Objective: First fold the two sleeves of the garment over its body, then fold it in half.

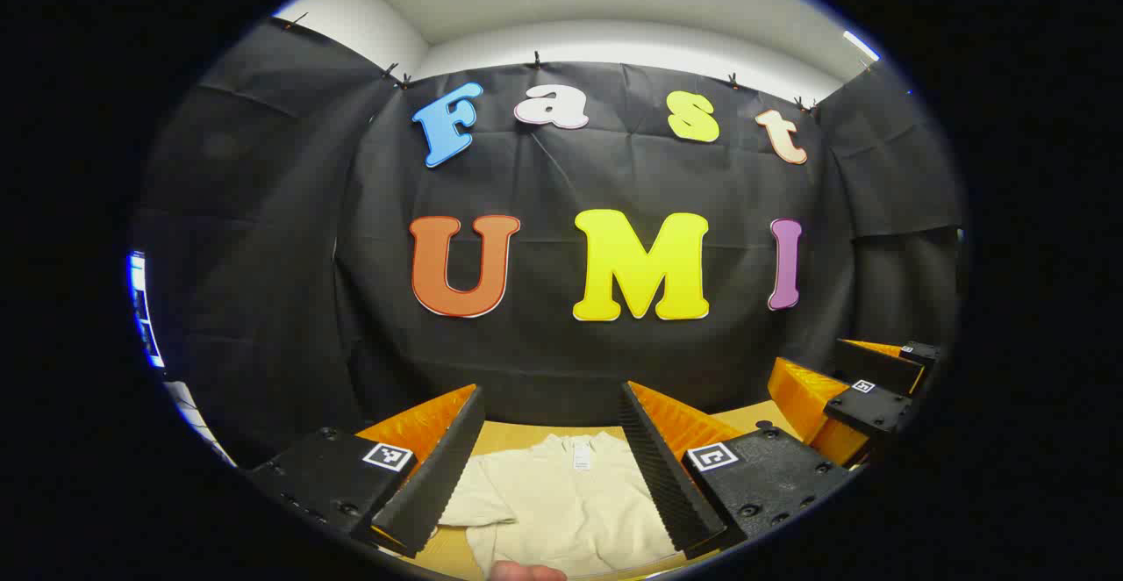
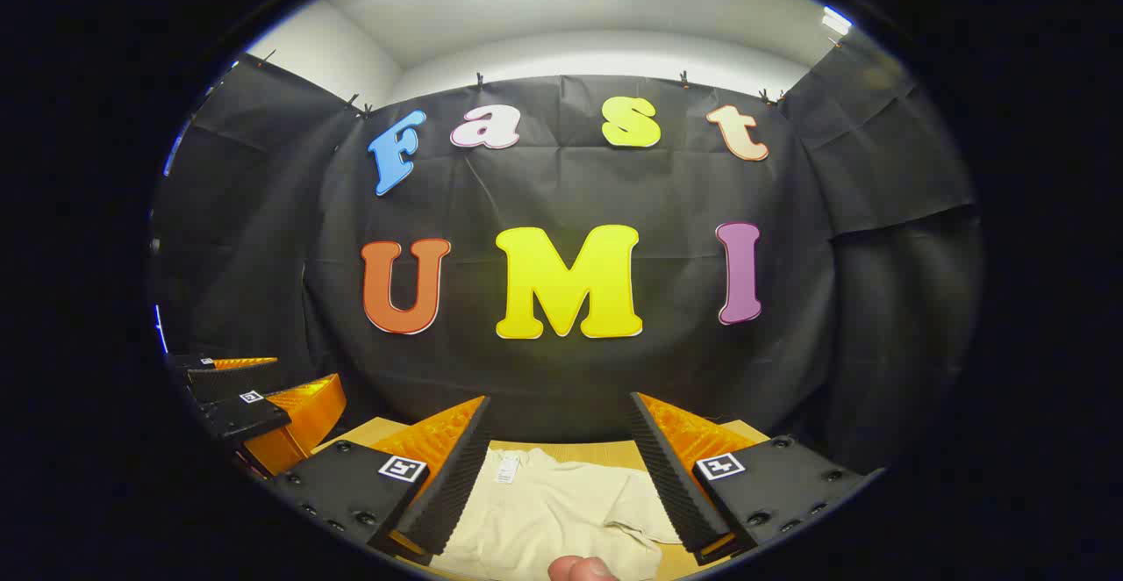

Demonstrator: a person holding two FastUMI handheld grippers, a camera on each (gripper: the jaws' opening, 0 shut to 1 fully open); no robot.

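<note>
Hovering above the garment (image 1: 561, 498), which lies flat on the table (image 1: 526, 433), the left gripper (image 1: 551, 467) and right gripper (image 2: 561, 476) gape wide, empty; descending off a sleeve (image 1: 469, 500) risks pinching the body layers instead.

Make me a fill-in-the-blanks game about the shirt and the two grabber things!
1. The cream shirt lies flat on a wooden ____.
2. Both the left gripper and the right gripper have their fingers spread ____.
3. Neither gripper is ____ the shirt yet.
4. In the left gripper view, the shirt's short ____ sticks out near one finger.

Missing words: table; open; holding; sleeve
</note>
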